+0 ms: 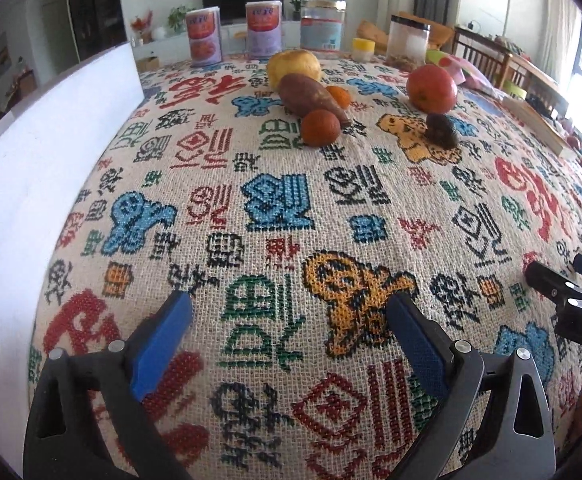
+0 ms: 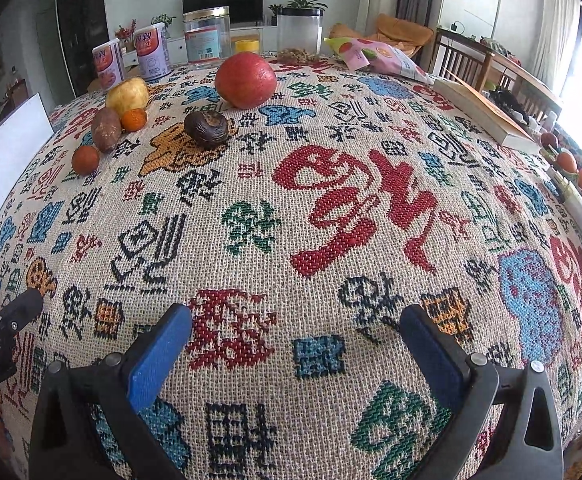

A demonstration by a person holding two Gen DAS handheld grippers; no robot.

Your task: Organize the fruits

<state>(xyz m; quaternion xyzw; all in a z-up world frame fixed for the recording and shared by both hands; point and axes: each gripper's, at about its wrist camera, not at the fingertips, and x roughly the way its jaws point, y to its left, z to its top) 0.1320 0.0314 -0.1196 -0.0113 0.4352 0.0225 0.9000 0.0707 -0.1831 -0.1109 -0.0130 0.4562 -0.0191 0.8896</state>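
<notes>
2 cans [image 1: 204, 36], 2 jars [image 1: 323, 28] behind fruits [image 1: 320, 127]; grippers [image 1: 289, 308] spread, empty.

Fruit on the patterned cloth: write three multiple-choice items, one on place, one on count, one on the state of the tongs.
1. What lies between the yellow fruit and the nearer small orange fruit?
A. the sweet potato
B. a book
C. a clear jar

2. How many small orange fruits sit by the sweet potato?
A. one
B. two
C. four

3. How are the left tongs and right tongs?
A. both open and empty
B. both shut on fruit
C. left shut on the red fruit

Key: 1 A, the sweet potato stretches between them; 2 B, a second orange fruit sits behind it; 3 A, blue pads apart over bare cloth.
</notes>
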